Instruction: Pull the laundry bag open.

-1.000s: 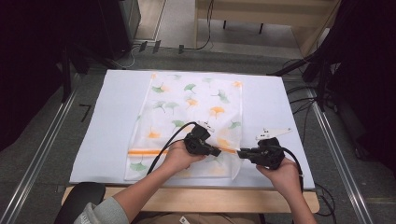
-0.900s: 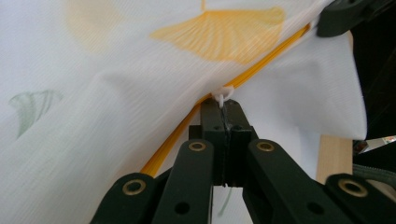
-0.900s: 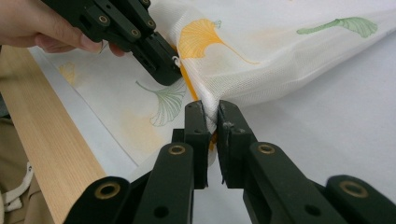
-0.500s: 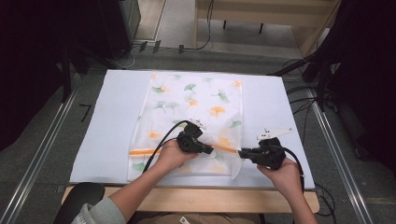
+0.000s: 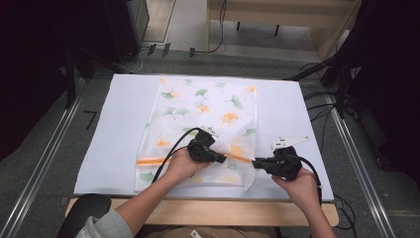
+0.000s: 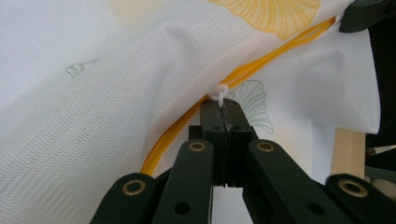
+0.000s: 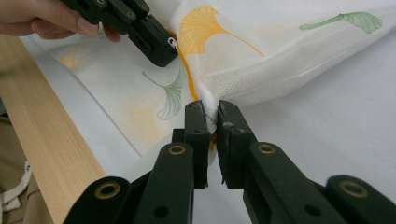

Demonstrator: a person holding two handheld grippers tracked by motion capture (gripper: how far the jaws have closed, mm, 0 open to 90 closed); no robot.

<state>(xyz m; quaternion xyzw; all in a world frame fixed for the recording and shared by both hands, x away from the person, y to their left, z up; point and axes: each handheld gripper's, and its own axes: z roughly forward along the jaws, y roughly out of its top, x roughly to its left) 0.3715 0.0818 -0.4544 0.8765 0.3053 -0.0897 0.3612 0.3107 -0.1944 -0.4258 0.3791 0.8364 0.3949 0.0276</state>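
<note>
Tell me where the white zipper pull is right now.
In the left gripper view, the white zipper pull sits pinched at the left hand-held gripper tips, on the orange zipper of the mesh bag.

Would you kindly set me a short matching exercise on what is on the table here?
Things:
1. left hand-held gripper
2. right hand-held gripper
3. zip
4. table mat

States:
A. orange
B. shut on the mesh bag's edge
C. plain white, under the bag
D. shut on the white zip pull

Pairs: 1-D, 2-B, 3-A, 4-C
</note>
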